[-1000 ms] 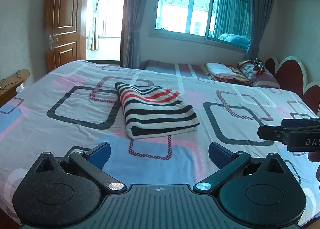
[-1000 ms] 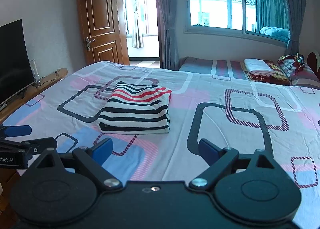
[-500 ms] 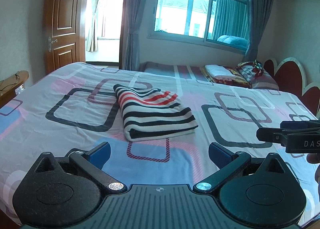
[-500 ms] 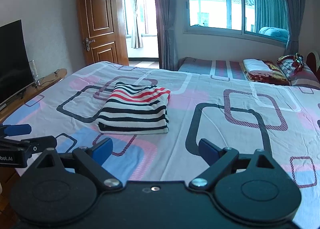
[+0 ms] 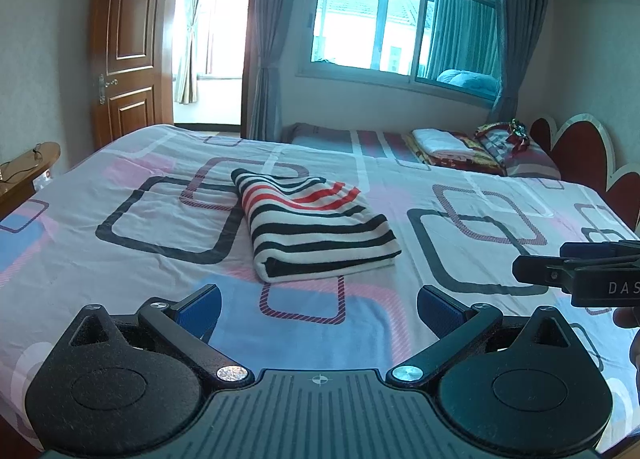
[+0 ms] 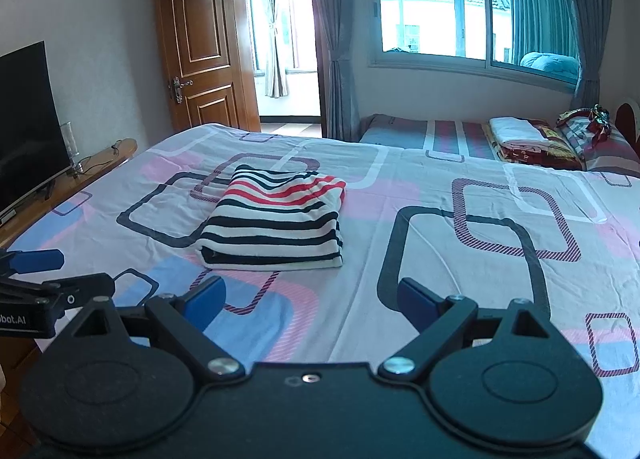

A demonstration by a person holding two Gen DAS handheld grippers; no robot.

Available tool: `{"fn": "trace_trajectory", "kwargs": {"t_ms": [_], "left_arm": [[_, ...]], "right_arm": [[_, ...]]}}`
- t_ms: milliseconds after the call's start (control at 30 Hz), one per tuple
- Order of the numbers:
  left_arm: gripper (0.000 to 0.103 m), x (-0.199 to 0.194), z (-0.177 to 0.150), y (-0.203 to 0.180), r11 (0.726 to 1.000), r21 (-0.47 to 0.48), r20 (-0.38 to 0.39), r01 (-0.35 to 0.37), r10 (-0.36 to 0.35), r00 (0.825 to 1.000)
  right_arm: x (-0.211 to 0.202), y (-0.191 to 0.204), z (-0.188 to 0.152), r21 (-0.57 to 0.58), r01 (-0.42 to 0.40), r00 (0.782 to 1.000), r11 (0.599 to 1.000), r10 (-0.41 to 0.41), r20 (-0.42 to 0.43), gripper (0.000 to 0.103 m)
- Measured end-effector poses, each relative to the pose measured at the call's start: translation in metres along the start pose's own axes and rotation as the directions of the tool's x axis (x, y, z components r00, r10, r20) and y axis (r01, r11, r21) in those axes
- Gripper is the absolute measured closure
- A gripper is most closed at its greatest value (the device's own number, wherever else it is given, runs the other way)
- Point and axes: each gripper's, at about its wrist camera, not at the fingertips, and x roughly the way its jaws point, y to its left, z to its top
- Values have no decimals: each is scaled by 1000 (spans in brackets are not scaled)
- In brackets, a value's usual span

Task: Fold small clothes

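A striped garment [image 5: 316, 225], white with black and red stripes, lies folded into a neat rectangle on the patterned bed sheet [image 5: 120, 243]. It also shows in the right wrist view [image 6: 276, 221]. My left gripper [image 5: 318, 305] is open and empty, held back above the near part of the bed, apart from the garment. My right gripper [image 6: 312, 301] is open and empty too, also short of the garment. The right gripper shows at the right edge of the left wrist view [image 5: 580, 271], and the left gripper shows at the left edge of the right wrist view [image 6: 48, 283].
Folded bedding and a pillow [image 5: 480, 149] lie at the far right of the bed by the red headboard [image 5: 588, 163]. A wooden stand [image 6: 60, 187] with a TV [image 6: 28, 119] runs along the left side. A wooden door [image 6: 204, 55] stands open beyond the bed.
Both grippers have drifted slightly back and up, so the folded garment sits a little lower and farther in view. The garment has not moved.
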Motion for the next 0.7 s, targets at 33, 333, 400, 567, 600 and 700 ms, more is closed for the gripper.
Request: {"fn": "trace_trajectory", "kwargs": {"t_ms": [33, 333, 400, 567, 600, 700], "left_arm": [[0, 0, 0, 0, 1000, 0, 0, -1, 1, 1000], [0, -1, -1, 1, 1000, 3, 3, 0, 0, 1000], [0, -2, -1, 1, 1000, 5, 4, 0, 0, 1000], [0, -3, -1, 0, 1000, 10, 10, 2, -2, 1000], [0, -4, -1, 0, 1000, 13, 12, 3, -3, 1000], [0, -4, -2, -2, 1000, 27, 21, -7, 7, 1000]], "right_arm": [[0, 0, 0, 0, -1, 1000, 1000, 1, -1, 11], [0, 1, 0, -1, -5, 1000, 1000, 5, -4, 11], [0, 2, -1, -2, -7, 1000, 1000, 7, -4, 11], [0, 5, -1, -4, -10, 1000, 1000, 10, -2, 11], [0, 4, -1, -3, -10, 1000, 1000, 10, -3, 11], [0, 5, -2, -7, -14, 1000, 1000, 14, -5, 11]]}}
